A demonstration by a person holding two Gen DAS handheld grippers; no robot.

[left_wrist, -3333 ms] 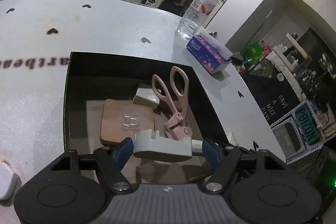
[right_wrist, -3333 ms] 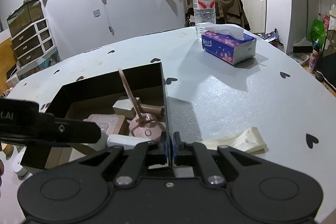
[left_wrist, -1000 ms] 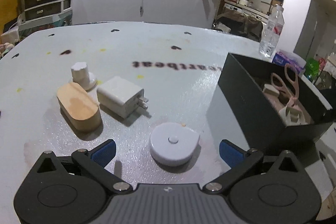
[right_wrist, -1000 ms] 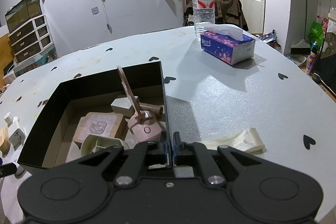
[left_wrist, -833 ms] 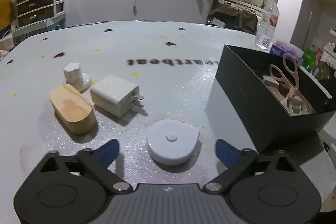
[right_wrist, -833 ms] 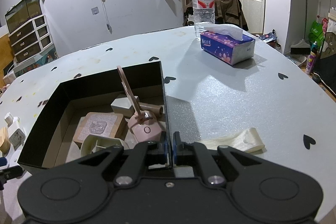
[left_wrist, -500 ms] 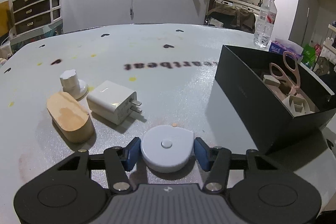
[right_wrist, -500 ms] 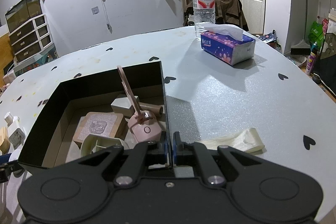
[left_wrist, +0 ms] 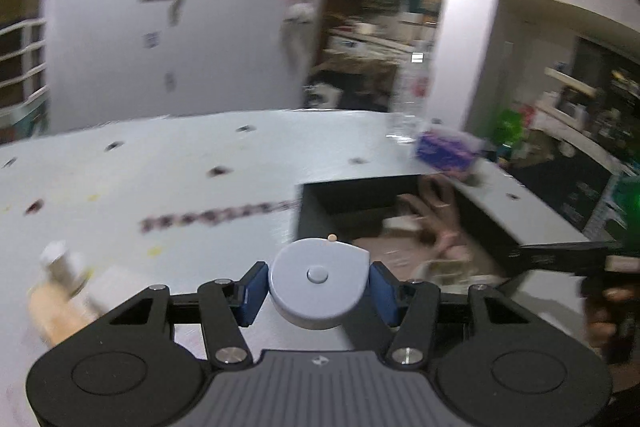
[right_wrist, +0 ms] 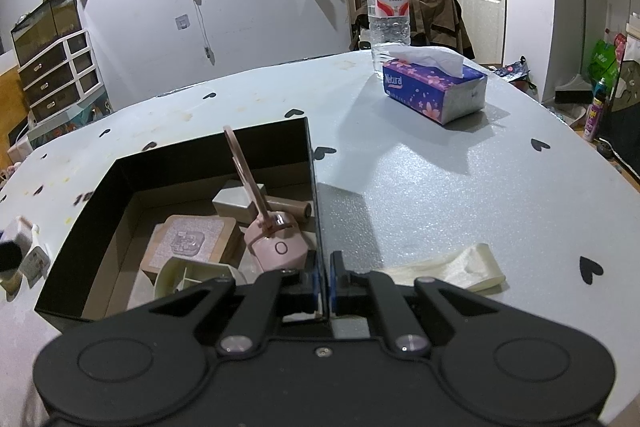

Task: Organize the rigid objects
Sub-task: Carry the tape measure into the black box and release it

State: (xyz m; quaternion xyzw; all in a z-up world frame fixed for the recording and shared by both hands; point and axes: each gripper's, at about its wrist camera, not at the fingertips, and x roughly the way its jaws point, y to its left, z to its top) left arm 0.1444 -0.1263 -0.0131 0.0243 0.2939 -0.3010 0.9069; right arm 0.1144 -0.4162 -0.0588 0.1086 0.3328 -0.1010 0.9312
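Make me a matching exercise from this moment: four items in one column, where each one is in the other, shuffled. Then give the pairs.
Items:
1. round white disc
2. black box
3. pink tool
4. tissue pack

Places:
A. inside the box
B. beside the water bottle
C. between the left gripper jaws
D. wall pinched by the right gripper

Pairs: 1-C, 2-D, 3-A, 4-B

Left wrist view: dim, heavily motion-blurred; only the round white disc [left_wrist: 319, 285] between the jaws sharp. Right wrist view: brighter and crisp, with hard shadows falling toward 4 o'clock from the tissue box [right_wrist: 434, 91]. Fisheye curvature and dark vignetting at all corners.
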